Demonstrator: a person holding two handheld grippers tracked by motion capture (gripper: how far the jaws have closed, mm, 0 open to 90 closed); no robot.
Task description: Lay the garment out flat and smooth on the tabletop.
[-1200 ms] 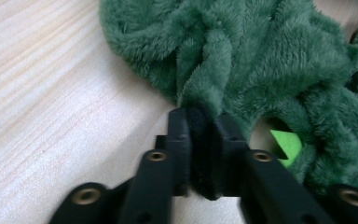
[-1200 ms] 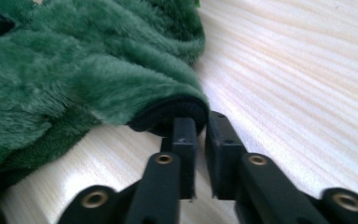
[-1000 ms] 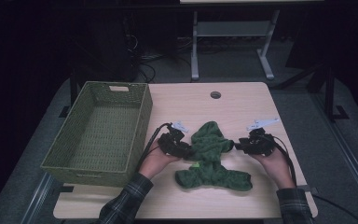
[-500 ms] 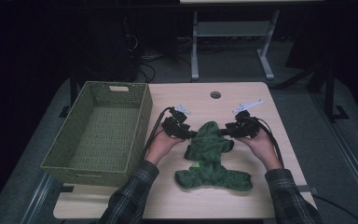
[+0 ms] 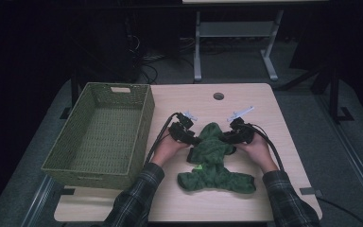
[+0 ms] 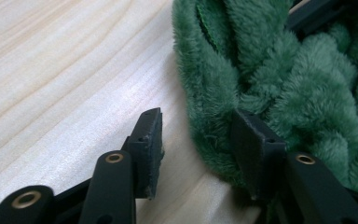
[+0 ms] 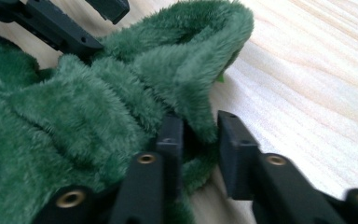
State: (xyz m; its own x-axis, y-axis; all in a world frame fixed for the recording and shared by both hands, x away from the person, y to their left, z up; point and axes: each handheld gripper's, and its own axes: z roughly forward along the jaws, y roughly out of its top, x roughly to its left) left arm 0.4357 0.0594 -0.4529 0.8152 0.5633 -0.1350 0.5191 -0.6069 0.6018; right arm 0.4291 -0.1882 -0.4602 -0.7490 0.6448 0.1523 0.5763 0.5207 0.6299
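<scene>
A pale wooden table (image 5: 264,109) stood in a dark room, and the work lay on the half of it nearest the person. Closest to the front edge, the lower part of a green plush cloth (image 5: 216,161) was spread flat on the wood, with its upper part bunched into a ridge between the two hands.

The left gripper (image 5: 187,135) was at the ridge's left side. In the left gripper view its jaws stood partly apart: one pad rested against the fleece, the other was over bare wood with a clear gap, so it had hold of nothing.

The right gripper (image 5: 234,136) was at the ridge's right side. In the right gripper view a fold of the cloth's edge sat between its jaws, which had just been closing. The pads were narrow about the fold, yet a sliver of space showed beside one of them, so I could not tell whether the pinch was firm.

The step in hand looked like gathering the cloth from both sides. The next move would call for the left jaws to take in a fold and close, and for both grips to be firm before any lift.

Farther back and to the left, an empty woven green basket (image 5: 144,113) stood just beside the left hand, a likely place for the cloth.
</scene>
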